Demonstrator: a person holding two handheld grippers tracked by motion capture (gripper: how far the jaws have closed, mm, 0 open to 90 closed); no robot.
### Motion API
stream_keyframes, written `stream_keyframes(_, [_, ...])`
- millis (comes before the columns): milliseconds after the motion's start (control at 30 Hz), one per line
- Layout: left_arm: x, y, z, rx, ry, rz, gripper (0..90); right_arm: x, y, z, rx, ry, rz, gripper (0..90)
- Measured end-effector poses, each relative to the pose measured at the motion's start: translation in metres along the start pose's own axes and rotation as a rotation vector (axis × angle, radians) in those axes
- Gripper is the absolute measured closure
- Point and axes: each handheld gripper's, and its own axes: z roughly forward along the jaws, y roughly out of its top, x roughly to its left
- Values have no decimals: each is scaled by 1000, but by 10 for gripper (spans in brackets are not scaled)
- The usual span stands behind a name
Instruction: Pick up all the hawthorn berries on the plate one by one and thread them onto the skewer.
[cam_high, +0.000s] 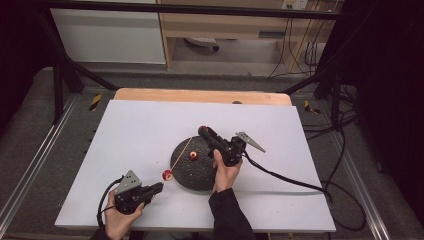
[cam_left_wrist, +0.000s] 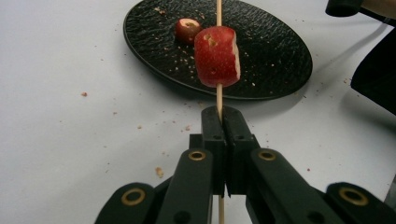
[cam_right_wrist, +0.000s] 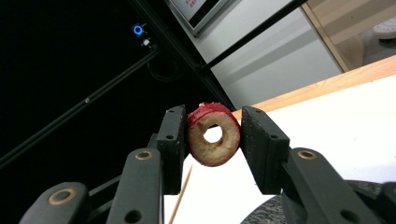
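Left gripper (cam_left_wrist: 219, 116) pinches skewer (cam_left_wrist: 218, 95), one piece (cam_left_wrist: 217, 56) threaded near plate (cam_left_wrist: 280, 70). Right gripper (cam_right_wrist: 212, 140) clamps ring (cam_right_wrist: 214, 134) above plate. Risk: skewer tip missing the hole, splitting ring.

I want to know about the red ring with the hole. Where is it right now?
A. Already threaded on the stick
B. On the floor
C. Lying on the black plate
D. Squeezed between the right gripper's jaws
D: the red ring sits pinched between the jaws of the right gripper, lifted off the table, with the skewer tip just below it.
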Motion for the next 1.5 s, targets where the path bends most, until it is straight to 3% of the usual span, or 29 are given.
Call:
stream_keyframes(433, [-12, 2, 6, -16, -25, 15, 883, -1, -7, 1, -34, 1, 21, 618])
stream_keyframes(767, [-13, 2, 8, -13, -22, 16, 883, -1, -9, 1, -45, 10, 33, 618])
stream_keyframes(1500, [-23, 7, 19, -49, 7, -36, 883, -1, -13, 1, -63, 11, 48, 619])
